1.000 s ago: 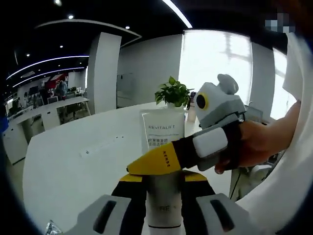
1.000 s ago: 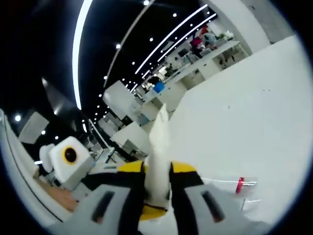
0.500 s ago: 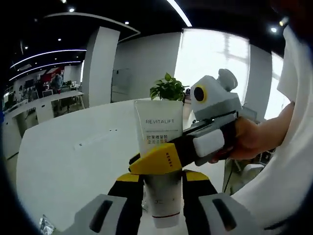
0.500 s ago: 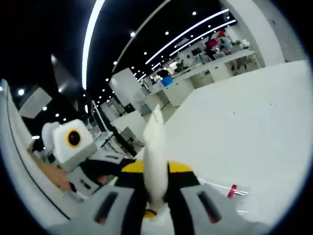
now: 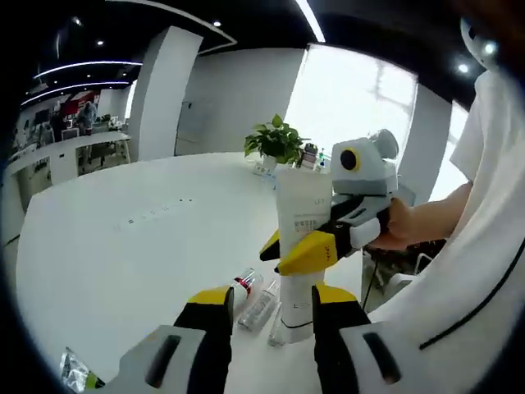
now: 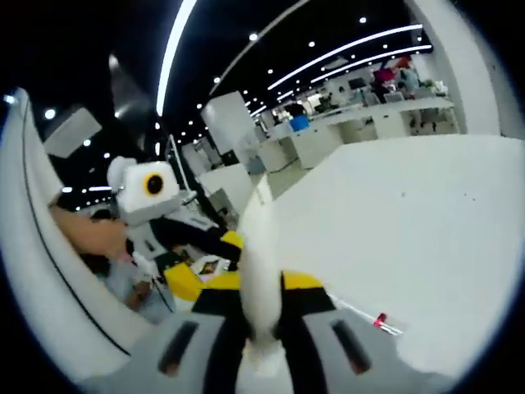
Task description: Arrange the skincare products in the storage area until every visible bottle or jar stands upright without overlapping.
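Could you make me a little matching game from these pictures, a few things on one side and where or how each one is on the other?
Things:
1. white tube
2. small bottles
3. potted plant
4. left gripper

States:
A. lying flat on the white table
B. open, nothing between its jaws
C. at the far edge of the table, by the window
D. clamped in the right gripper, cap end down

Pairs: 1-D, 2-A, 3-C, 4-B

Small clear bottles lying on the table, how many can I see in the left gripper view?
2: one red-capped bottle lying beside the white tube's base, a second clear bottle lying alongside it, nearer the tube. Others may be hidden behind the tube.
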`<state>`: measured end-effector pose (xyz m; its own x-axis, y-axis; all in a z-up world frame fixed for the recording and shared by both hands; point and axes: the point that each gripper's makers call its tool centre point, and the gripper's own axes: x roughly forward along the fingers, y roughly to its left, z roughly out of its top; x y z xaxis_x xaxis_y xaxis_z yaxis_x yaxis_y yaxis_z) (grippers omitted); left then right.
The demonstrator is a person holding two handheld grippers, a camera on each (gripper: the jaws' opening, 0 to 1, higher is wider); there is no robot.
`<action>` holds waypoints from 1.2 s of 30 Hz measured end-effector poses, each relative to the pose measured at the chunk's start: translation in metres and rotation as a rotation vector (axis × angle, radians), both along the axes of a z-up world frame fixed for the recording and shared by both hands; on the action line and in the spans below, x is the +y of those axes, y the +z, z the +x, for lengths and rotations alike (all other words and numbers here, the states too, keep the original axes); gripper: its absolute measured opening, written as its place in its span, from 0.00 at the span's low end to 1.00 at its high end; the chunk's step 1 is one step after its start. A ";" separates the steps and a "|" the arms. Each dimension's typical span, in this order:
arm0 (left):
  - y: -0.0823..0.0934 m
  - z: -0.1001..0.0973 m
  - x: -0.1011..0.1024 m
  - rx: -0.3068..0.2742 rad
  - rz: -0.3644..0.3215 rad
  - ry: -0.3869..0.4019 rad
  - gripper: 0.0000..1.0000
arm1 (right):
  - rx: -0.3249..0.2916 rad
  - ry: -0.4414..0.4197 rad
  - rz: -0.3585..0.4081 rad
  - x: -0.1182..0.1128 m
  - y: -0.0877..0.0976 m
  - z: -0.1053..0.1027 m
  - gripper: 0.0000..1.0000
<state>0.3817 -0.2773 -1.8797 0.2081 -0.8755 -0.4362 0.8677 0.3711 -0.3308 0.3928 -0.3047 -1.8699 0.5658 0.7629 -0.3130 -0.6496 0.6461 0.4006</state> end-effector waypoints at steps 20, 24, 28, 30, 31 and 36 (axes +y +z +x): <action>0.059 -0.007 -0.015 0.122 -0.302 -0.075 0.59 | -0.051 0.281 0.070 0.026 0.014 -0.035 0.13; 0.064 -0.008 -0.024 0.140 -0.337 -0.078 0.61 | -0.053 0.323 0.092 0.030 0.019 -0.043 0.13; 0.069 -0.017 -0.033 0.149 -0.367 -0.126 0.53 | -0.068 0.364 0.107 0.036 0.023 -0.049 0.14; 0.069 -0.020 -0.035 0.144 -0.368 -0.141 0.47 | -0.068 0.374 0.112 0.038 0.024 -0.051 0.14; 0.067 -0.024 -0.037 0.142 -0.362 -0.159 0.45 | -0.070 0.390 0.122 0.040 0.026 -0.054 0.14; 0.068 -0.040 -0.041 0.164 -0.380 -0.241 0.29 | -0.074 0.432 0.140 0.046 0.030 -0.062 0.14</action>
<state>0.3417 -0.3178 -1.8115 -0.0655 -0.9942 -0.0858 0.8392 -0.0084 -0.5437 0.3313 -0.2591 -1.8397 0.2031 0.9658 -0.1609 -0.8778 0.2524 0.4071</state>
